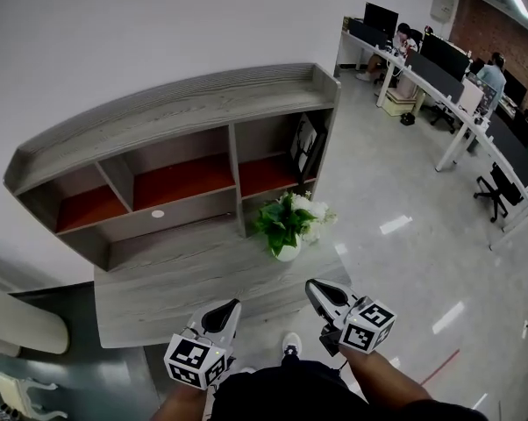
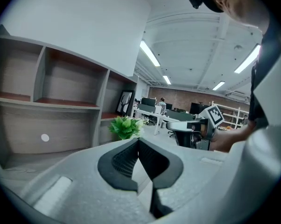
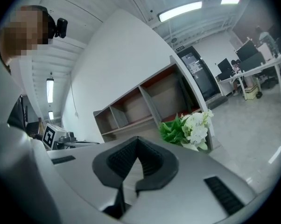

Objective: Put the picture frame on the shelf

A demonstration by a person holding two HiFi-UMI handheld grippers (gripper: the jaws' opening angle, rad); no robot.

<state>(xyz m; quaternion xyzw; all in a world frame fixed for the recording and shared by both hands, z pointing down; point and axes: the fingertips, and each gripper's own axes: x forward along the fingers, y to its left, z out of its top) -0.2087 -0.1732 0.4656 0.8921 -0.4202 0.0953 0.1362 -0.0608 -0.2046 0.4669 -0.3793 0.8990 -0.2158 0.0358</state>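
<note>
The picture frame (image 1: 306,146), black with a white print, stands upright in the right compartment of the grey wooden shelf (image 1: 185,103) on the desk; it also shows far off as the picture frame (image 2: 125,101) in the left gripper view. My left gripper (image 1: 232,306) hangs over the desk's near edge, jaws shut with nothing between them. My right gripper (image 1: 313,287) is beside it to the right, near the desk's right corner, also shut with nothing held. Both point toward the shelf and are well short of it. Each gripper view shows pads meeting at the tip: left gripper (image 2: 138,141), right gripper (image 3: 137,140).
A potted plant with white flowers (image 1: 286,222) stands on the desk (image 1: 159,288) below the frame's compartment. The other shelf compartments hold nothing. Office tables with monitors, chairs and seated people (image 1: 439,68) fill the far right. A white chair (image 1: 18,323) sits at the left.
</note>
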